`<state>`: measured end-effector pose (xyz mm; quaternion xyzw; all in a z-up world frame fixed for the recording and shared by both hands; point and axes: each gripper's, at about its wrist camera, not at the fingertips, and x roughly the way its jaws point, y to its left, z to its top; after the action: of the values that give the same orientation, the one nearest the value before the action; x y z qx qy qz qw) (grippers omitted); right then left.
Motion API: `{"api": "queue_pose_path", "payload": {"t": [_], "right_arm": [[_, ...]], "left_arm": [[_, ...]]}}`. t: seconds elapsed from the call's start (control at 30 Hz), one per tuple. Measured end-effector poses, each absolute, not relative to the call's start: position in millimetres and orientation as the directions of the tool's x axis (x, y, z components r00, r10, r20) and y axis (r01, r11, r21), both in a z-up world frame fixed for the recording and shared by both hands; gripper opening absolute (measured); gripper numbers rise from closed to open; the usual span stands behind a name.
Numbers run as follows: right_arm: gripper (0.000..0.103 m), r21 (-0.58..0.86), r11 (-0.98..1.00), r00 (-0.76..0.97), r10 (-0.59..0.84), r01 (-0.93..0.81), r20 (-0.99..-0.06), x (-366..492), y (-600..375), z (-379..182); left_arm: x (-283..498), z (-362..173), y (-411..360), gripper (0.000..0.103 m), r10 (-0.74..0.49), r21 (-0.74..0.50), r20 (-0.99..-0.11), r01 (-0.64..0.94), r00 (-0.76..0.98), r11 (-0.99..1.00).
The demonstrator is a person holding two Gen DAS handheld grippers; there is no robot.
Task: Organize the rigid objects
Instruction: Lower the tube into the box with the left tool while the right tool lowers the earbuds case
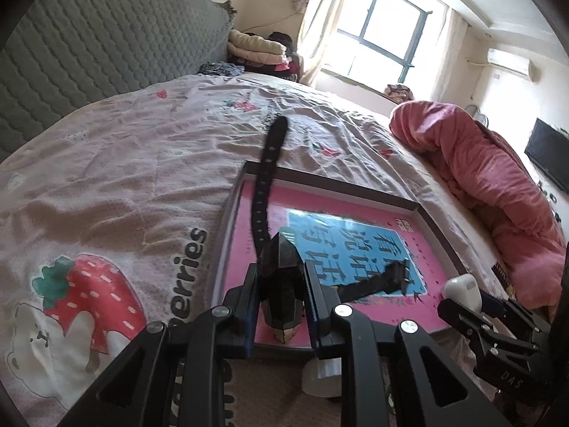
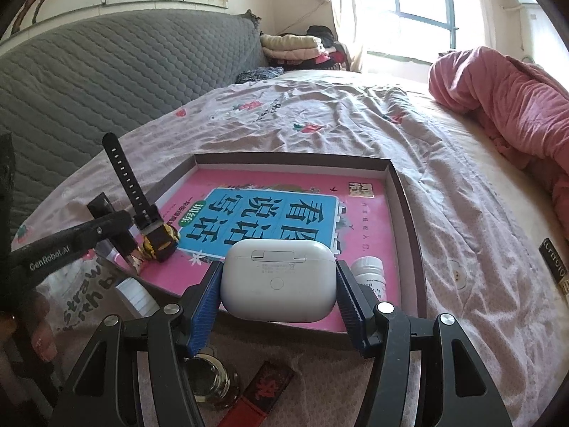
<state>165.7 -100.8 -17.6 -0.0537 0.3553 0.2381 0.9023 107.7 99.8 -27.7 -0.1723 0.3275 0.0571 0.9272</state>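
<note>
My left gripper [image 1: 282, 273] is shut on a black watch [image 1: 281, 284] with gold trim, over the near left corner of a shallow dark-rimmed tray [image 1: 416, 206]. The watch strap [image 1: 265, 174] stands up and away from the fingers. A pink and blue book [image 2: 270, 213] covers the tray floor. My right gripper [image 2: 279, 267] is shut on a white earbud case [image 2: 279, 284], held just above the tray's near edge [image 2: 391, 167]. From the right wrist, the left gripper [image 2: 142, 245] and watch [image 2: 161, 240] are at the left.
A small white bottle [image 2: 368, 272] stands in the tray beside the case. Near the tray's front lie a glass jar [image 2: 209, 380], a red and black flat item [image 2: 263, 391] and a white cylinder [image 2: 137, 295]. A pink quilt [image 2: 508, 99] is bunched at the right of the strawberry-print bedsheet [image 1: 106, 178].
</note>
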Motion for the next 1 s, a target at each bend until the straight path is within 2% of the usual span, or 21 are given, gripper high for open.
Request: {"api": "queue_pose_path", "payload": {"t": [0.33, 0.53, 1.0], "right_arm": [[0.062, 0.032, 0.884, 0.635, 0.36, -0.467, -0.683, 169, -92, -23], [0.062, 0.032, 0.88, 0.628, 0.363, -0.474, -0.689, 172, -89, -26], [0.062, 0.031, 0.877, 0.62, 0.364, -0.48, -0.695, 178, -85, -28]], "left_arm": [[112, -28, 105, 0.024, 0.04, -0.235, -0.627, -0.238, 0.778, 0.943], [125, -46, 101, 0.023, -0.019, -0.264, -0.683, -0.222, 0.73, 0.939], [135, -47, 88, 0.023, -0.081, -0.29, -0.674, -0.162, 0.735, 0.943]]}}
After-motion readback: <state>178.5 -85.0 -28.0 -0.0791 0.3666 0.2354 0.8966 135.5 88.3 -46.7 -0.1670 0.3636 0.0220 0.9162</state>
